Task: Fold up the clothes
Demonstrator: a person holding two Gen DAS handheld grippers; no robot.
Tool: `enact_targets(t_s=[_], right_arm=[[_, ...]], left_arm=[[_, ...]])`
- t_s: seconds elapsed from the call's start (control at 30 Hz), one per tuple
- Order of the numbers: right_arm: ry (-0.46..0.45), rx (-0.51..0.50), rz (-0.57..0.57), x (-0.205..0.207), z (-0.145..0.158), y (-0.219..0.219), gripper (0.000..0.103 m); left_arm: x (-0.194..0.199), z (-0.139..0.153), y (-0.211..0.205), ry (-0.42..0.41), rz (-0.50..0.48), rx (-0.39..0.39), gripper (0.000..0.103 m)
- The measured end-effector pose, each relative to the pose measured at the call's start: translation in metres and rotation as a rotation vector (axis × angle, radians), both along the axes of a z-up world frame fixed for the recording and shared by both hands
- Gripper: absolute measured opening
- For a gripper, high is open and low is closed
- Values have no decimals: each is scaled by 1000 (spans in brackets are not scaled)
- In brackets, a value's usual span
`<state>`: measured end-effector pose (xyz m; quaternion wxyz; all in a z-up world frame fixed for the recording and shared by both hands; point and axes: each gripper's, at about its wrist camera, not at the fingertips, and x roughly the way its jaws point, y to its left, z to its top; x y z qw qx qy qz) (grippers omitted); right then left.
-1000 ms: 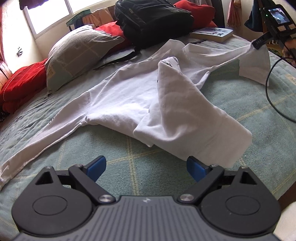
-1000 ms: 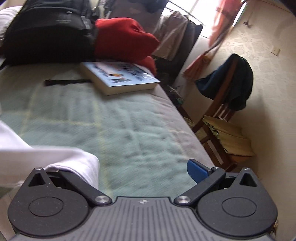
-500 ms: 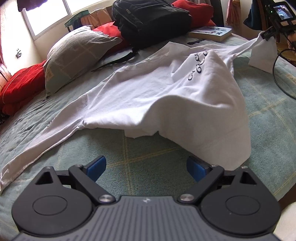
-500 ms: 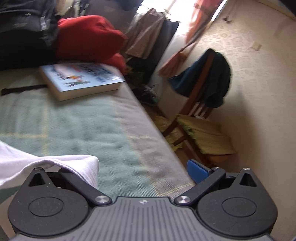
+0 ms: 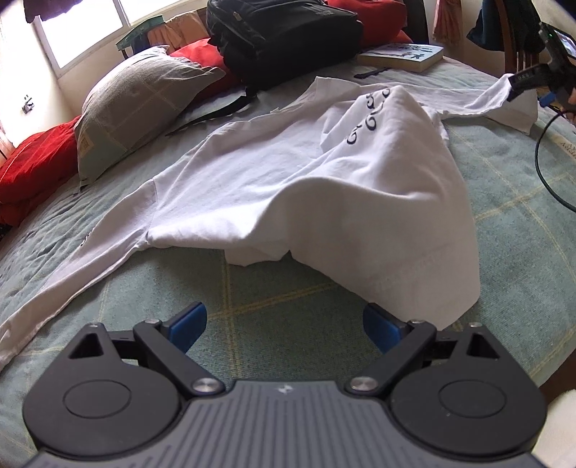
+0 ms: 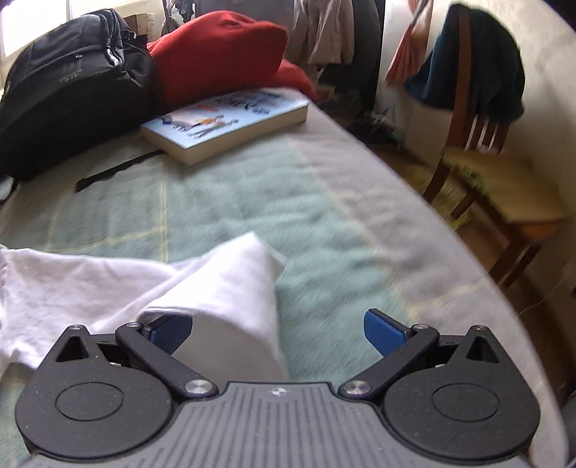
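White long-sleeved cotton shirt with dark printed lettering (image 5: 288, 187) lies on the bed with the pale green checked blanket (image 5: 280, 298), mostly spread but not flat: right side of the body humped up and partly turned over, hem edge bunched near the front. Long axis through the sleeves runs from near-left to far-right across the bed; collar end points toward the headboard, hem toward the left hand-held gripper (image 5: 284, 325), which hovers low over the blanket just short of the hem, jaws apart, empty. Right hand-held gripper (image 6: 277, 331) has the far sleeve cuff draped over its left finger; jaws stand wide, so it isn't pinching, cloth just rests there. Step looks like laying out or smoothing the shirt, sleeve pulled outward; could equally be the start of a sleeve fold. Next needs a real pinch on fabric, hump flattened. Around: grey pillow (image 5: 140, 104), black backpack (image 5: 280, 32), red cushions (image 5: 32, 162), blue paperback book (image 6: 230, 122), wooden chair (image 6: 493, 172).
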<state>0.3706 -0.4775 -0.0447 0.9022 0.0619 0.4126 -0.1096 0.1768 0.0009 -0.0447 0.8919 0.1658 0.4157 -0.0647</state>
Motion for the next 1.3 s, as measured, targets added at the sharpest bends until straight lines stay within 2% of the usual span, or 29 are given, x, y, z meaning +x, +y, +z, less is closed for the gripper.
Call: enact_targets(t_s=[0.07,0.13,0.37,0.43,0.6,0.67,0.7,0.8,0.93,1.0,1.07,1.17,1.23,1.3], right_arm=[[11,50,-9,-9,-7,-4,92],[14,142,-15,-21,-13,-9,88],[-80,521,-11,-62,-25,-14,88],[-96,574,-4,-65,-29,-11,88],[-133,510,-5,-50,-34,-8,80],[-156,470,-1,-45,-37,-8,68],[-164,452,-1,-43,-39,-8,66],[-184,399,31,-46,-39,-2,61],[-196,370,127,-56,-36,4,62],[-187,345,149,-56,-37,5,58],[-169,287,154,-53,-37,7,41],[-148,222,140,-49,-31,9,22],[-134,164,126,-46,-26,9,16],[-115,52,106,-42,-21,9,15]], left_arm=[[-1,-1,-1,2,-3,3,94],[-2,-2,-3,6,-9,2,94],[-3,-6,-5,15,-7,-2,94],[-2,-8,-5,22,-6,0,94],[-8,-9,-7,18,-12,-1,94],[-10,-8,-6,16,-9,-8,94],[-11,-9,-5,17,-5,-6,94],[-14,-9,-2,17,7,-1,94],[-15,-8,0,14,7,-6,94],[-14,-9,-1,15,6,-6,94],[-15,-11,-2,17,3,-4,94],[-17,-11,-3,16,-3,-6,94],[-17,-10,-2,12,2,-5,94],[-17,-9,0,7,8,-2,94]])
